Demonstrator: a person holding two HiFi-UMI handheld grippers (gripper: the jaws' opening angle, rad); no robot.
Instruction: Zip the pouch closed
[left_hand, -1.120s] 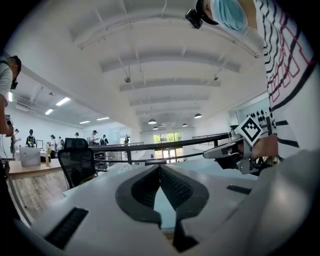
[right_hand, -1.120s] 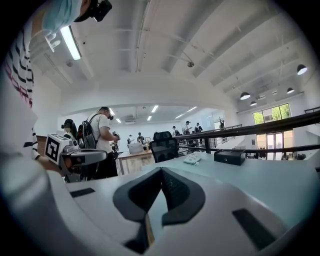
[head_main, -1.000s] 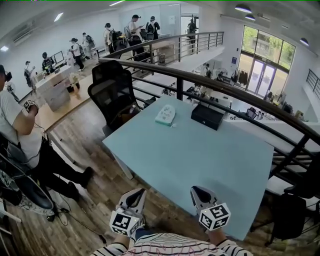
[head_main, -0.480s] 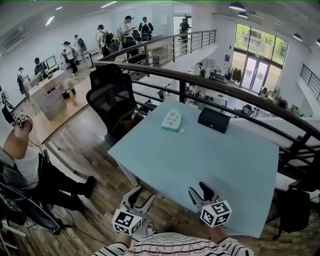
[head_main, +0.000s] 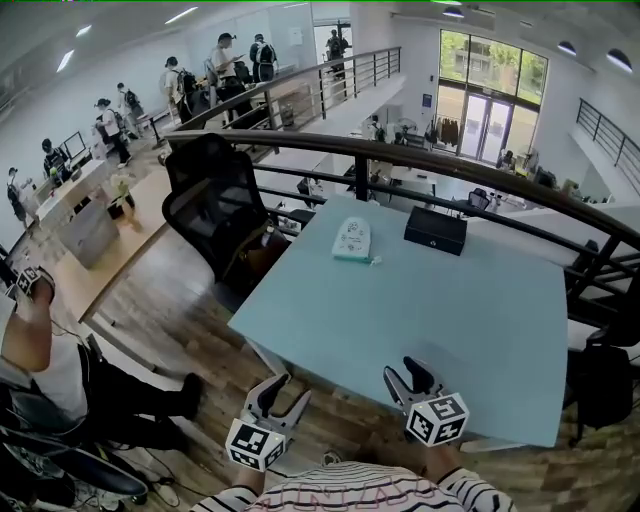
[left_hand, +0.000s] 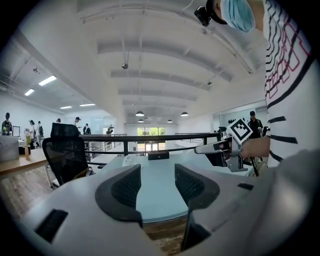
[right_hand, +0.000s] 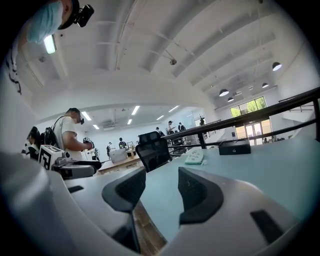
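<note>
Left gripper (head_main: 292, 388), right gripper (head_main: 401, 369) now spread, pouch (head_main: 352, 240) across pale-blue table (head_main: 450, 310)

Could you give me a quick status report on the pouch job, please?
Left gripper and right gripper open, empty, by near edge of table. Pouch at far side, not held. Black box beside it, apart; nothing in the way.
</note>
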